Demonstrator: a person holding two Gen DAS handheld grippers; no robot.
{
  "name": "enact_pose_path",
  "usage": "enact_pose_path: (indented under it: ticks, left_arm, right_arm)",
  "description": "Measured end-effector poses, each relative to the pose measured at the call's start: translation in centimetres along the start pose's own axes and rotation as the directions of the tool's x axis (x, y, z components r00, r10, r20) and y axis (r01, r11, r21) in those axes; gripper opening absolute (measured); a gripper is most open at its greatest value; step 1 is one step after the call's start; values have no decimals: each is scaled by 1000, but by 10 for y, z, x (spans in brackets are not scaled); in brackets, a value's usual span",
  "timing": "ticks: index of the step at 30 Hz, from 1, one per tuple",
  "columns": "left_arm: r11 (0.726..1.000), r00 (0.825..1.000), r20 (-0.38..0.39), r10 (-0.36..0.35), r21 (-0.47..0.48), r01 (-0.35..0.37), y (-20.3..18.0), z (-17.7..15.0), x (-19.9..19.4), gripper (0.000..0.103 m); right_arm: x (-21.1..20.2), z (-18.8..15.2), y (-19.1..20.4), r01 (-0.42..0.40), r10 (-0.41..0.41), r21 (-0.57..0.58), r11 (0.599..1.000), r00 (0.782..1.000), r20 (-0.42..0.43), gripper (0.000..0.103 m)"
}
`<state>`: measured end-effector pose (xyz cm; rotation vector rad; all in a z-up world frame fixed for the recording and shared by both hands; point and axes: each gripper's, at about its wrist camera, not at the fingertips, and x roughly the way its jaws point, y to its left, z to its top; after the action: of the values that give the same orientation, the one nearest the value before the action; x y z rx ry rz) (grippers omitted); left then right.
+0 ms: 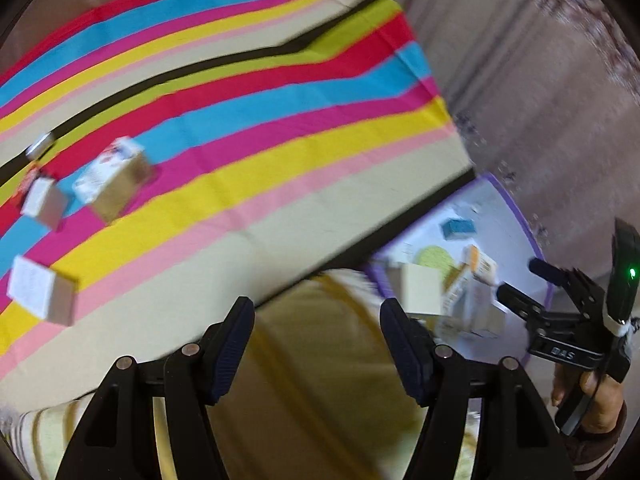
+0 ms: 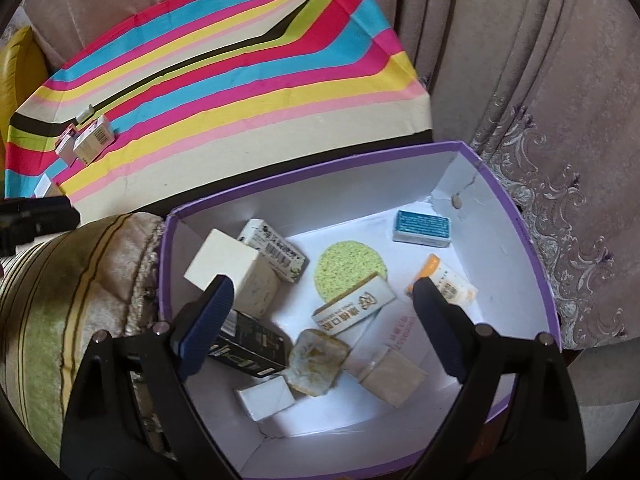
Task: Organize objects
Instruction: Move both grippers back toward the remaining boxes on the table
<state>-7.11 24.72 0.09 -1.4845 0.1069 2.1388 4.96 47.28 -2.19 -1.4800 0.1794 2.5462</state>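
- The right gripper (image 2: 320,312) hangs over the purple cardboard box with white inside (image 2: 516,216); its jaws stand wide apart and hold nothing, so I judge it has nothing to place at this moment.
- Inside this box, nearest to the camera, lie a small white carton (image 2: 266,398), a beige flat packet (image 2: 394,380) and a black carton with light print (image 2: 250,350).
- A little farther are a cream cube-shaped box (image 2: 232,272), a white long carton with gold edge (image 2: 352,306) and a round green sponge (image 2: 350,266); at the far right a blue-topped small box (image 2: 422,228) lies flat, apart from the others.
- The things in the box lie mixed and tilted, which suggests they are dropped in, not arranged.
- The left gripper (image 1: 316,344) is also wide open and empty; it hovers above a striped beige cushion (image 1: 320,380), near the table edge, probably on its way to the next object.
- Farther, on the table cloth with bright coloured stripes (image 1: 280,120), the objects not yet collected wait at the left: a white rectangular carton (image 1: 42,294) is nearest, then a white and brown carton (image 1: 114,178) beside a smaller white carton (image 1: 42,202), and a small grey piece (image 1: 40,146) behind them.
- These are well apart from the box, so the task seems more than half done.
- Behind all hangs a greyish-pink curtain (image 2: 500,40).
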Motion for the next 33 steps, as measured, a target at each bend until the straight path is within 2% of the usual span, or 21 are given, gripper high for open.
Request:
enact_pose_path:
  ticks: [5,12,16,20,28,33]
  left_arm:
    - [994,998,29,52,-94,-49,58,0,-18,68]
    - [973,988,69,140,-193,-124,145,-8,-51,85]
    - [958,981,70,180,-237,-159,188,-15,-63,88]
    - [961,976,57,208,-200,-193,203,-17,-60,89]
    - [973,974,64,218,-95,-212,206,-8,-47,100]
    - [980,980,20,200,-25,-199,207,-7,-38,103]
  right_arm:
    - [-3,5,18,-22,22,-34,999,1000,0,93]
    - [-10,18,46,-37,38,-95,995,999,11,96]
    - [-12,27,62,-66,68,-115,991,998,8,97]
    - [-15,35,86,-72,75,-159,985,997,13,98]
    - [-24,61,139,-175,185,-227,958,983,24,100]
    - [-18,81,179,-211,225,-283,936,974,17,101]
